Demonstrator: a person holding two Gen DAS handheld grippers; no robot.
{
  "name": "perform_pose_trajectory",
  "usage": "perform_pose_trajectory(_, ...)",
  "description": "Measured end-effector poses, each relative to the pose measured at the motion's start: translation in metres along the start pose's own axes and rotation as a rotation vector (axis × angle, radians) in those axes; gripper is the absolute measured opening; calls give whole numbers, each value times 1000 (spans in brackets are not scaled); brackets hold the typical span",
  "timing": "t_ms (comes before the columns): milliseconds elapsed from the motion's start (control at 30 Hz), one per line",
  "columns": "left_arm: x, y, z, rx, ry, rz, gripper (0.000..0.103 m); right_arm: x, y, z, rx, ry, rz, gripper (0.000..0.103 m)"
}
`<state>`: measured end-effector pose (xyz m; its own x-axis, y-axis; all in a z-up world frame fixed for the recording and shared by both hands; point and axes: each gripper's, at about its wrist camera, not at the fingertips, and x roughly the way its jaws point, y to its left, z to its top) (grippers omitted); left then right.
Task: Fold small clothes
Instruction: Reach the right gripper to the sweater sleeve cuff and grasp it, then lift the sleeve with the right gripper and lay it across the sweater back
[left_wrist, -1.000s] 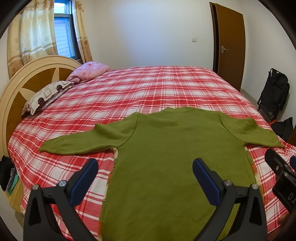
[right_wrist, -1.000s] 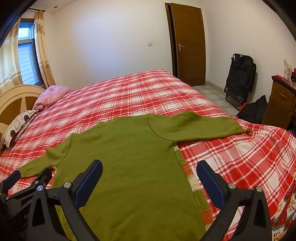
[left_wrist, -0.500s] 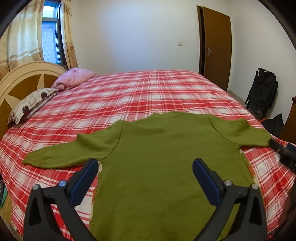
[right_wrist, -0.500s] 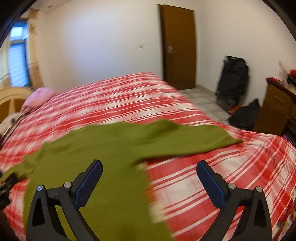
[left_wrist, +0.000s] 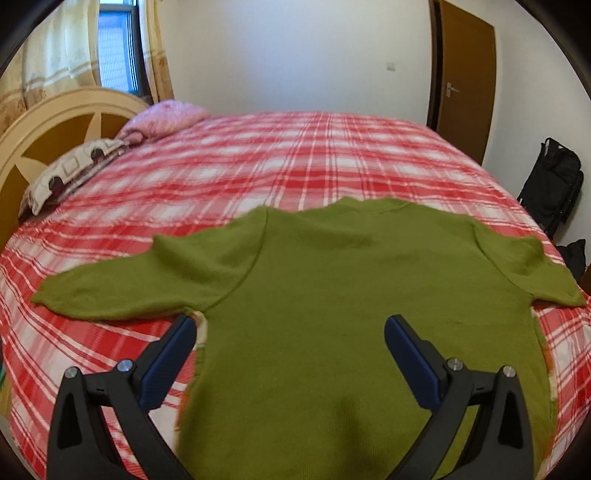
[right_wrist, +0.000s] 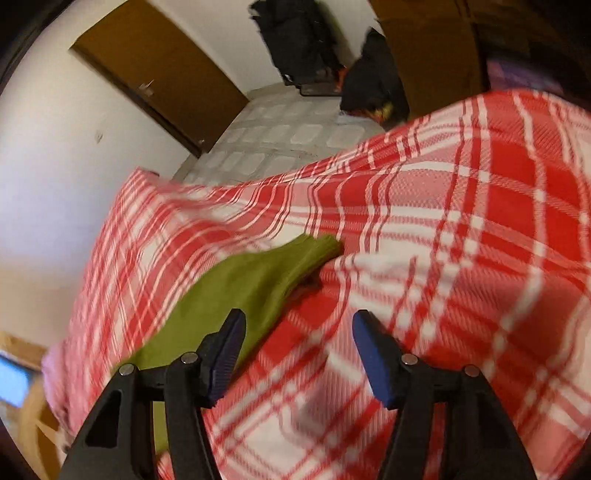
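green sweater (left_wrist: 332, 295) flat beneath left tongs (left_wrist: 290, 328)

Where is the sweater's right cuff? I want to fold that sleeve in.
In the right wrist view, the cuff lies flat on the plaid bedspread, ahead of the right gripper.

Left claw (left_wrist: 290, 334) spread wide; right claw (right_wrist: 297, 330) rolled, jaws closing, nothing between.

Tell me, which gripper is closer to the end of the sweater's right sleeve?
Right. The right gripper hovers just short of the sleeve cuff, jaws closing on nothing. The left gripper is over the sweater's body.
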<state>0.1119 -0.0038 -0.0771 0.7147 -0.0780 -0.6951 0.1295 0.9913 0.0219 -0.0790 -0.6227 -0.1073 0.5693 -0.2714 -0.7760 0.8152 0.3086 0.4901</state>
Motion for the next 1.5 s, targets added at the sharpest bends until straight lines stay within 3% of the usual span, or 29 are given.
perform_pose_trajectory(67,13,-1,-2,-14,26,13,103,8,3,8,-3,13,13,61)
perform_pose_trajectory(200,30,-4,-5,-33,56,26,103,27,11,20,-8,30,-71,61)
perform_pose_trajectory(267,36,-4,-9,-37,60,48,103,30,13,22,-15,37,-58,61)
perform_pose_trajectory(400,48,-2,-14,-81,88,50,103,45,24,29,-66,42,-126,61)
perform_pose_trajectory(533,56,-1,-19,-94,105,57,103,67,30,25,-58,106,-93,61)
perform_pose_trajectory(567,58,-3,-21,-89,109,62,103,75,28,22,-38,133,-85,58)
perform_pose_trajectory(633,59,-4,-22,-84,109,64,103,77,21,19,8,104,-54,47)
perform_pose_trajectory(700,57,-4,-23,-83,105,60,103,79,15,17,22,95,-29,19)
perform_pose_trajectory(767,59,-3,-22,-80,101,57,103,79,10,16,21,91,-16,12)
perform_pose_trajectory(933,58,-4,-21,-71,103,45,103,41,22,16,-41,-55,-33,8)
perform_pose_trajectory(1100,46,5,-16,-83,106,23,103,-18,87,2,-296,-217,-66,8)
perform_pose_trajectory(1233,26,20,-9,-94,51,24,103,-67,160,-37,-514,-287,9,5)
perform_pose_trajectory(1400,0,48,-1,-131,-20,22,103,-107,262,-128,-781,-302,190,5)
perform_pose_trajectory(1500,-8,66,-3,-162,-41,33,103,-108,309,-190,-884,-235,291,5)
